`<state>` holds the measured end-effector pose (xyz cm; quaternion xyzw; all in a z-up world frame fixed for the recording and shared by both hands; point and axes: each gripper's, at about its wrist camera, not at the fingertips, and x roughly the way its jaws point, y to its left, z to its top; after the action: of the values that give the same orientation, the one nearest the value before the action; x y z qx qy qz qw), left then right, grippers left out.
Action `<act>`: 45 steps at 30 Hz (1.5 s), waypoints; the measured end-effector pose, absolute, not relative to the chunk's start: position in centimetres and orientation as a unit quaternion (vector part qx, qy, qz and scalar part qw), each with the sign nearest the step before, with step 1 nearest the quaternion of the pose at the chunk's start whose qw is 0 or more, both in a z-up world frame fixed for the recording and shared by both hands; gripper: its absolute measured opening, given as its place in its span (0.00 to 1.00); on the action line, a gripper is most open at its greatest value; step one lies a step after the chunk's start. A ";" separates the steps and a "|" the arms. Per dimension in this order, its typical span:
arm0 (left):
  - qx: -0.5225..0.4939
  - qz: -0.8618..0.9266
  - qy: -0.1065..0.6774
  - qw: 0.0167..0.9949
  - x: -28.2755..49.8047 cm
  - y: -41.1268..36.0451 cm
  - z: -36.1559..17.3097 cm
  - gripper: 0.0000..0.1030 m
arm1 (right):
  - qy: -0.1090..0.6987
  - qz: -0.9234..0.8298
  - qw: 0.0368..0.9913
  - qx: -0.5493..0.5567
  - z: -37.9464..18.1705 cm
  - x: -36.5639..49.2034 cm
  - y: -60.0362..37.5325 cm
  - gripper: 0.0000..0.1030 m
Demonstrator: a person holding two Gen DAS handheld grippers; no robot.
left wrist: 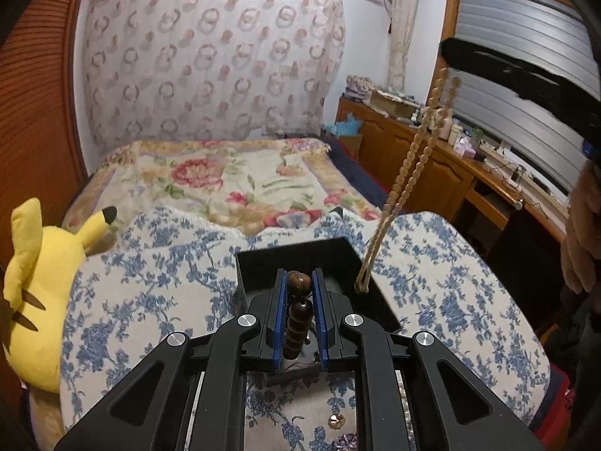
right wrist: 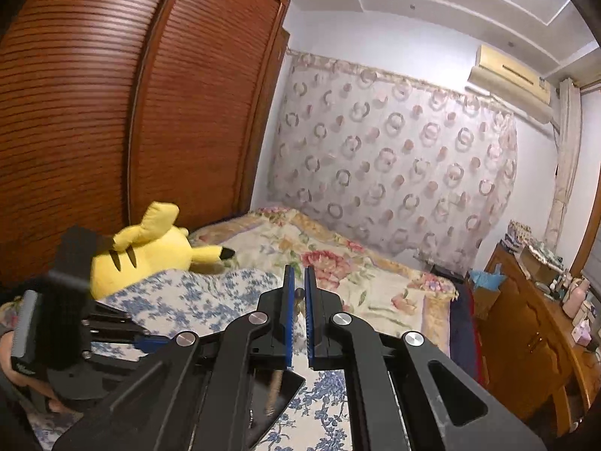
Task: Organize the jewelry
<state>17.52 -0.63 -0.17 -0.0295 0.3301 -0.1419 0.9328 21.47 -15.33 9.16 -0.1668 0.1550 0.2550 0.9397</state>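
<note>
Bedroom, blue-floral cloth (left wrist: 150,293) underneath. We're clenching left gripper (left wrist: 299,314) on dark brown wooden bead bracelet (left wrist: 298,312) above black open box (left wrist: 296,259); right gripper (right wrist: 299,315) pinching tan bead string (left wrist: 409,165), tail dipping inside. We're lowering both slowly, keeping strands apart.

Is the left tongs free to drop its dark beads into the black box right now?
Probably yes: the left tongs, shut on dark beads, hangs over the open black box; only the tan strand dangles at its right edge.
</note>
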 end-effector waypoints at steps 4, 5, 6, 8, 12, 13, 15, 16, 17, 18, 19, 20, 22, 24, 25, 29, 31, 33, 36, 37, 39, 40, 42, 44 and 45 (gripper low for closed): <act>-0.029 -0.140 0.336 0.931 18.0 -0.6 -0.9 0.12 | 0.187 0.244 0.935 -0.174 6.5 24.1 -14.7 0.06; -0.028 -0.139 0.337 0.931 18.0 -0.6 -1.0 0.12 | 0.193 0.242 0.935 -0.174 6.1 24.5 -14.6 0.06; -0.028 -0.139 0.337 0.931 18.0 -0.6 -1.1 0.12 | 0.202 0.242 0.933 -0.173 5.4 25.0 -14.5 0.06; -0.027 -0.138 0.338 0.930 18.2 -0.6 -1.3 0.12 | 0.216 0.242 0.931 -0.169 4.4 25.8 -14.4 0.06; -0.027 -0.132 0.346 0.929 18.6 -0.5 -1.8 0.13 | 0.248 0.241 0.924 -0.164 1.9 26.9 -14.2 0.07; -0.028 -0.131 0.345 0.929 18.6 -0.3 -1.9 0.19 | 0.255 0.239 0.922 -0.165 1.4 27.1 -14.1 0.07; -0.029 -0.131 0.342 0.930 18.4 -0.2 -1.9 0.24 | 0.266 0.238 0.919 -0.166 0.5 27.3 -13.9 0.08; -0.028 -0.129 0.341 0.931 18.3 -0.2 -2.0 0.26 | 0.270 0.241 0.918 -0.165 0.1 27.3 -13.8 0.08; -0.026 -0.129 0.341 0.931 18.2 -0.2 -2.0 0.28 | 0.271 0.241 0.917 -0.165 -0.2 27.1 -13.9 0.08; -0.025 -0.128 0.340 0.931 17.9 -0.2 -1.9 0.30 | 0.272 0.242 0.917 -0.164 -0.3 27.0 -13.9 0.10; -0.024 -0.126 0.339 0.932 17.7 -0.1 -1.9 0.34 | 0.274 0.244 0.916 -0.160 -0.4 26.8 -14.2 0.11; -0.022 -0.126 0.338 0.933 17.4 -0.1 -2.0 0.36 | 0.277 0.249 0.915 -0.152 -0.7 26.5 -14.4 0.15; -0.018 -0.125 0.335 0.934 16.7 0.0 -2.0 0.38 | 0.279 0.254 0.914 -0.146 -1.0 25.8 -14.8 0.19; -0.014 -0.125 0.335 0.934 15.9 0.1 -2.1 0.39 | 0.282 0.266 0.912 -0.133 -1.2 24.7 -15.5 0.19; -0.011 -0.125 0.334 0.934 15.3 0.2 -2.3 0.41 | 0.283 0.272 0.911 -0.128 -1.5 24.1 -15.8 0.19; -0.007 -0.128 0.336 0.933 13.5 0.6 -2.9 0.49 | 0.289 0.289 0.906 -0.111 -2.7 21.4 -16.8 0.19; -0.006 -0.129 0.339 0.932 12.7 1.0 -3.4 0.51 | 0.294 0.294 0.904 -0.104 -3.6 20.1 -17.4 0.19; -0.005 -0.127 0.343 0.931 11.9 1.3 -3.8 0.54 | 0.300 0.298 0.900 -0.102 -4.5 18.8 -17.6 0.19; -0.007 -0.129 0.348 0.929 10.7 1.9 -4.4 0.60 | 0.313 0.302 0.894 -0.104 -5.7 17.3 -17.7 0.19; -0.006 -0.129 0.351 0.928 10.3 2.1 -4.7 0.64 | 0.315 0.301 0.894 -0.106 -6.0 16.9 -17.8 0.19; -0.002 -0.126 0.356 0.926 9.7 2.2 -5.2 0.68 | 0.322 0.303 0.891 -0.104 -6.6 16.2 -17.9 0.22; -0.001 -0.123 0.358 0.925 9.4 2.4 -5.4 0.73 | 0.326 0.304 0.889 -0.103 -6.9 15.9 -18.0 0.26; 0.003 -0.119 0.363 0.924 8.8 2.6 -5.8 0.78 | 0.331 0.301 0.888 -0.107 -7.5 15.5 -18.3 0.27; 0.011 -0.117 0.371 0.921 8.3 2.9 -6.5 0.83 | 0.338 0.300 0.886 -0.108 -8.2 15.3 -18.5 0.27; 0.014 -0.116 0.374 0.920 8.1 2.9 -6.7 0.84 | 0.345 0.301 0.883 -0.107 -8.6 15.3 -18.5 0.27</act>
<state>8.11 2.87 -6.70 0.0136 0.3741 -0.1156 0.9201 15.27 -18.49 -8.64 -0.1068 0.3446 0.3008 0.8828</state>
